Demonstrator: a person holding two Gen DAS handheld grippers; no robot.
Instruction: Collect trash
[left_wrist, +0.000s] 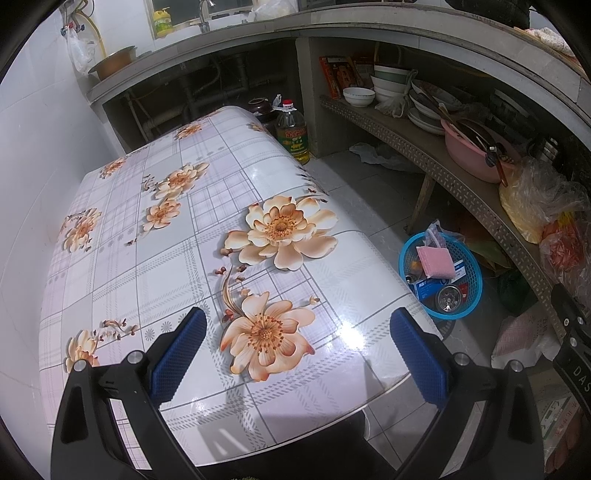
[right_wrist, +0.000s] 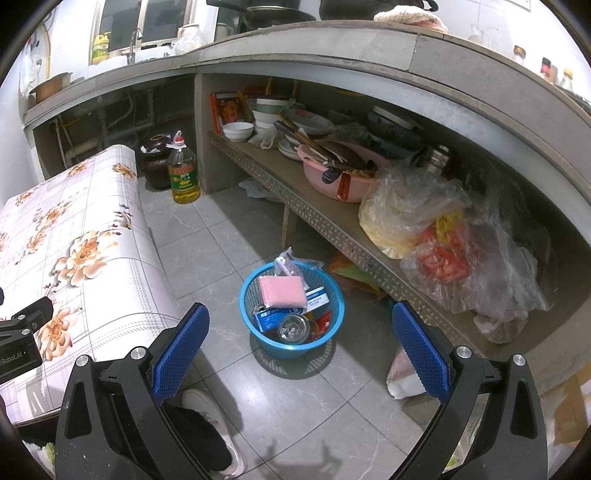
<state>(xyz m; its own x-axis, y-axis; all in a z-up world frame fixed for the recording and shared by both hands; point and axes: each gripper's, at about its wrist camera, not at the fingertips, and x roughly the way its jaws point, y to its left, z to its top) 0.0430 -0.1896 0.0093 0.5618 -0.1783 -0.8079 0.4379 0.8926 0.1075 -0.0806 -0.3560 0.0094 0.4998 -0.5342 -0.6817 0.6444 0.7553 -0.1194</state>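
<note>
**Both grippers empty; trash gathered in the floor basket**

Nearest to me, my left gripper (left_wrist: 297, 354) hangs over the glossy floral-print tabletop (left_wrist: 147, 258), its blue ribbed pads spread wide with nothing between them. I see no loose litter on that smooth, wipeable surface, so I judge this side finished. My right gripper (right_wrist: 299, 350) is likewise spread and empty, aimed down at the grey tiled floor (right_wrist: 229, 240).

Just beyond it stands the round blue plastic mesh basket (right_wrist: 255, 295), set on the floor beside the table, within reach of both hands. It holds a soft pink rectangular sponge (right_wrist: 282, 291), a blue-and-white cardboard box (right_wrist: 269, 318), a round metal strainer (right_wrist: 293, 327) and a crumpled clear wrapper (right_wrist: 286, 264).

Farther off, a perforated metal shelf (right_wrist: 317, 218) carries a pink plastic basin (right_wrist: 332, 177) and wrinkled clear bags (right_wrist: 424, 210). A yellow oil bottle (right_wrist: 183, 173) stands at the back.
</note>
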